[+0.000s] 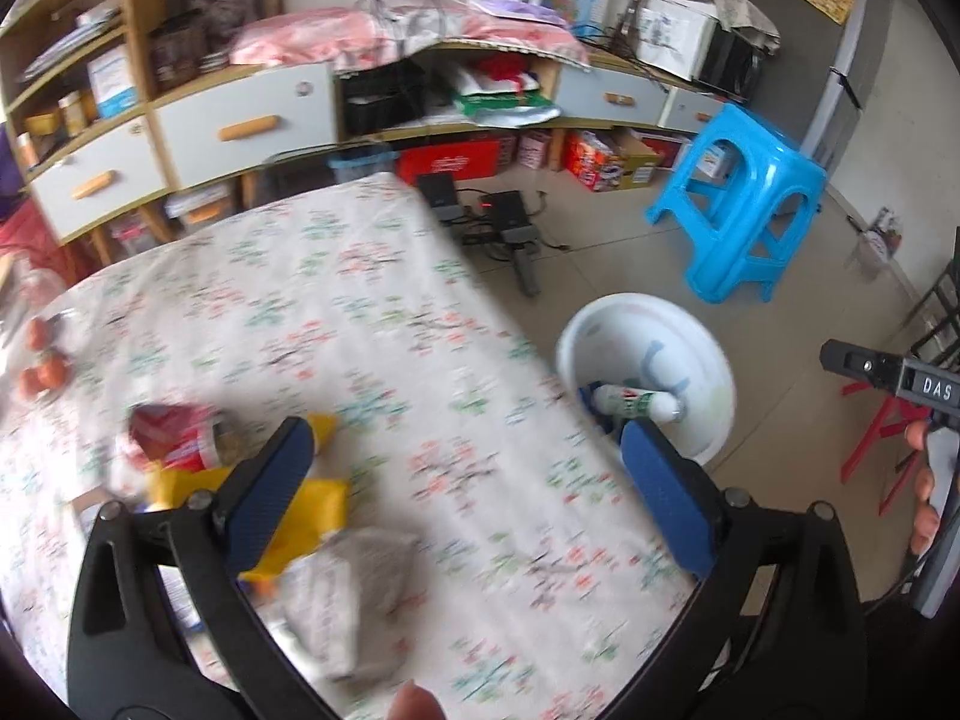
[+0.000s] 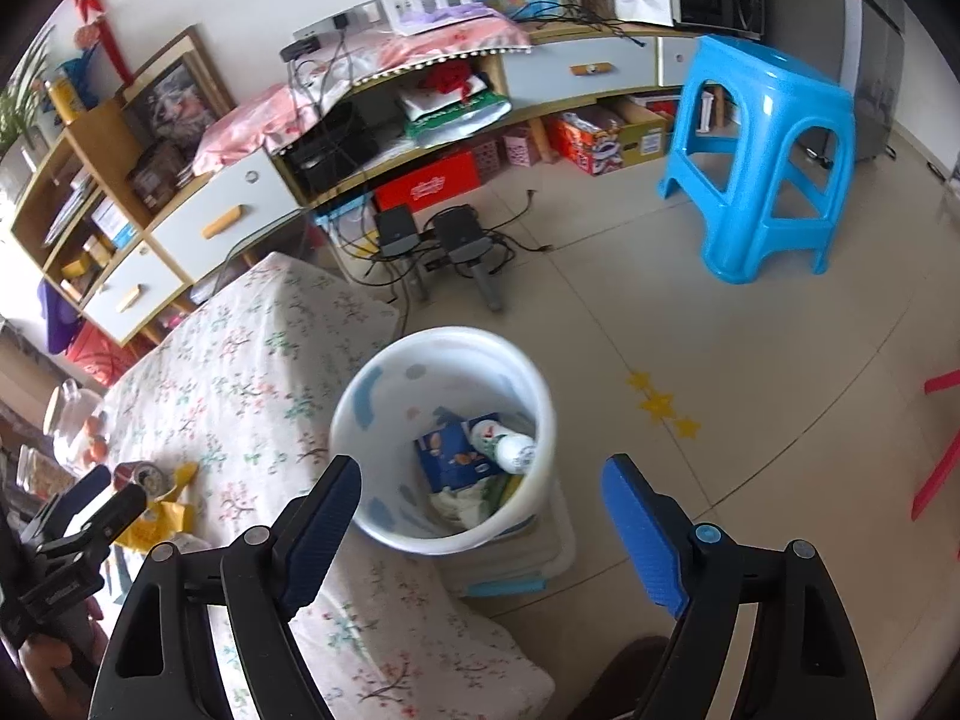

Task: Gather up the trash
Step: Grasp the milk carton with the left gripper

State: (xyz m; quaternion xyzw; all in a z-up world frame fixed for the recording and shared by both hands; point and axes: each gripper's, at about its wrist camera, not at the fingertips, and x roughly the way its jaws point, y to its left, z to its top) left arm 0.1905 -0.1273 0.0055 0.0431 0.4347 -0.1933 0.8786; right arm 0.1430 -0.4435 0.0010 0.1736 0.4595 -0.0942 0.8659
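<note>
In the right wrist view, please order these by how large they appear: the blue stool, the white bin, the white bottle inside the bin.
As they appear in the right wrist view:
1. white bin and blue stool: alike in the picture, and the bin is nearer the camera, so I do not rank them.
2. white bottle: clearly smallest.

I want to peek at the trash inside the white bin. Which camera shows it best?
The right wrist view: it looks down into the white bin, showing a bottle and a blue box. The left wrist view shows only the bottle inside, partly hidden by a gripper finger.
</note>
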